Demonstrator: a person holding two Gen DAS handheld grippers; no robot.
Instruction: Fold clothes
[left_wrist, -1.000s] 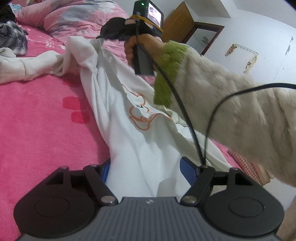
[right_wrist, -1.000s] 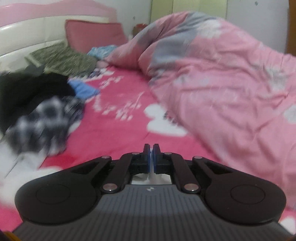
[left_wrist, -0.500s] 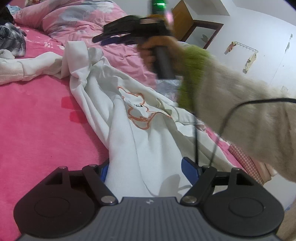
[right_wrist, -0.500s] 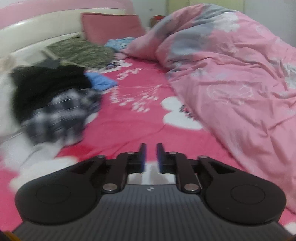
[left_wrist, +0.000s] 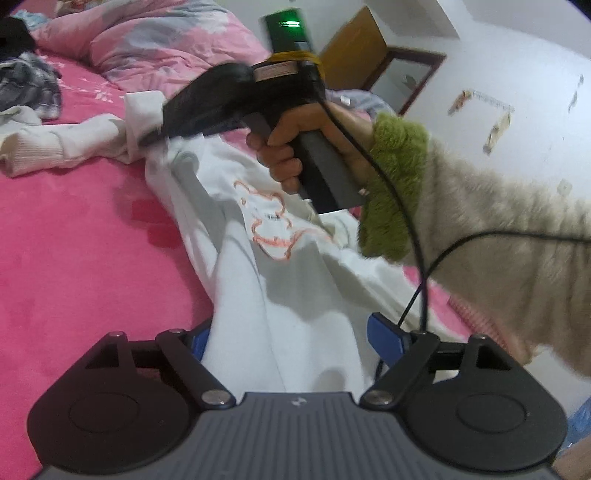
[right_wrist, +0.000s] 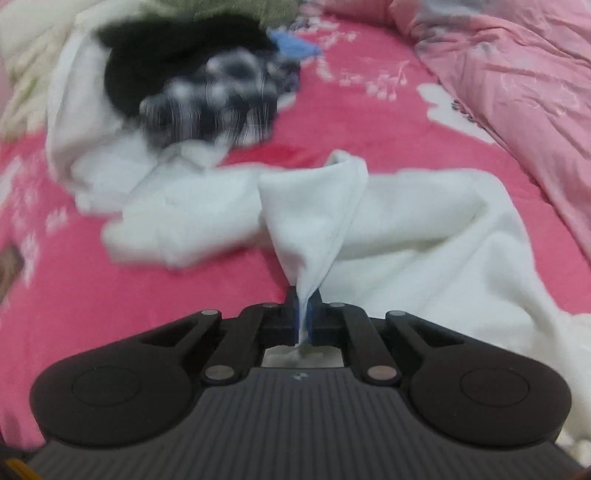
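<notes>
The white sweatshirt (left_wrist: 280, 288) lay stretched along the pink bed (left_wrist: 74, 258), near the pink duvet (right_wrist: 517, 74). The right gripper (right_wrist: 303, 314) had its fingers clamped on a pinched fold of the sweatshirt's upper end. The left gripper (left_wrist: 288, 343) had just been widening, its fingers spread either side of the lower end, not pressing it.
</notes>
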